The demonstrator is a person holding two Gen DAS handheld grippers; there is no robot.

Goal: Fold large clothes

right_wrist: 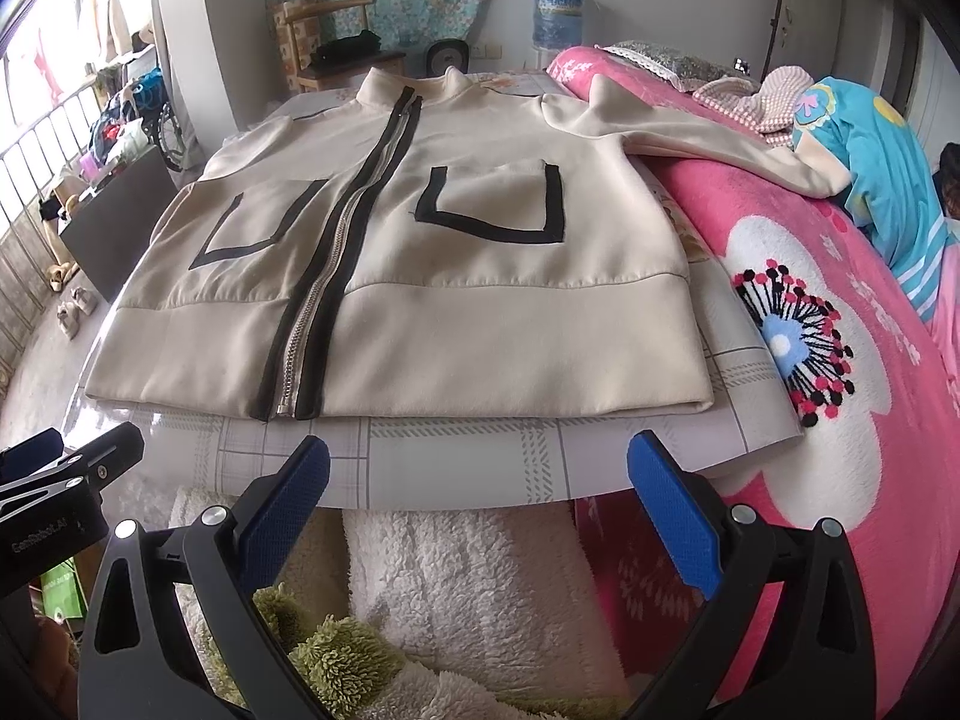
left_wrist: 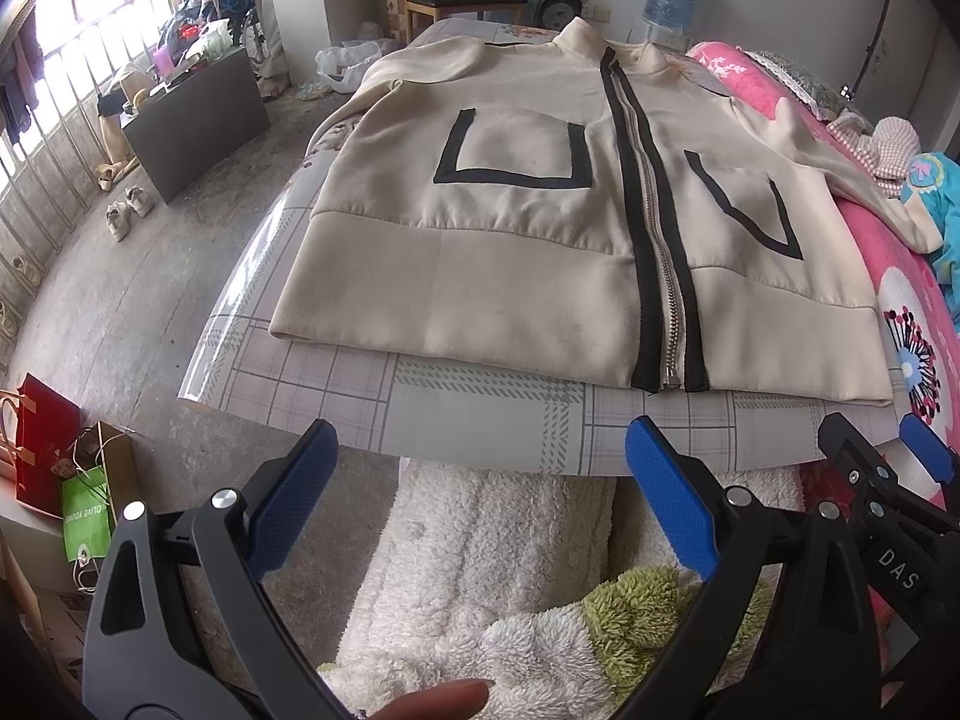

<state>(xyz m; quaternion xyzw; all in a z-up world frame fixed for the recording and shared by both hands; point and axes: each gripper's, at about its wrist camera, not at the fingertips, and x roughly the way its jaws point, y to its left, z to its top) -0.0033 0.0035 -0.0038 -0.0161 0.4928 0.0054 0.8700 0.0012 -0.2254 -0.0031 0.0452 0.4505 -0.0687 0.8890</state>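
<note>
A cream zip-up jacket point(left_wrist: 510, 252) point(right_wrist: 468, 324) with black trim and two black-edged pockets lies flat, front up, on a plaid-covered table point(left_wrist: 480, 414) point(right_wrist: 480, 456). Its hem faces me. One sleeve point(right_wrist: 720, 138) trails off the table's right side onto a pink blanket; the other sleeve point(left_wrist: 420, 63) is folded across the chest near the collar. My left gripper point(left_wrist: 480, 480) hangs open just short of the table's near edge, holding nothing. My right gripper point(right_wrist: 480, 486) is open too, beside it and empty; its tips show in the left wrist view point(left_wrist: 876, 450).
A pink flowered blanket point(right_wrist: 840, 390) covers a bed to the right, with blue and checked clothes point(right_wrist: 870, 138) on it. White and green fluffy cloth point(left_wrist: 498, 570) lies below the table edge. A dark cabinet point(left_wrist: 192, 120), shoes point(left_wrist: 129, 210) and shopping bags point(left_wrist: 60, 480) stand on the floor at left.
</note>
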